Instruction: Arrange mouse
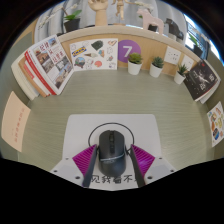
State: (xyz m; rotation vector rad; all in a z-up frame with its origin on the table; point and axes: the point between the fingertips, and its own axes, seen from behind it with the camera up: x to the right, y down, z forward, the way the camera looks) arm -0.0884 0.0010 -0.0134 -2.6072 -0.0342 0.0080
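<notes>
The gripper [111, 165] is being held low over a white mat [85, 135], and a dark grey mouse [110, 147] is being squeezed between its two magenta pads [83, 162], so it's clamped on the mouse, both sides looking like they're pressing in. The mouse is sitting on the mat, pointing away from the fingers. The mat is lying on a pale green table [45, 125]. Further out, the table is being ringed by propped-up posters [50, 65], a purple card with a 7 [127, 50], and three small potted plants [135, 63] lined up along the back edge.
</notes>
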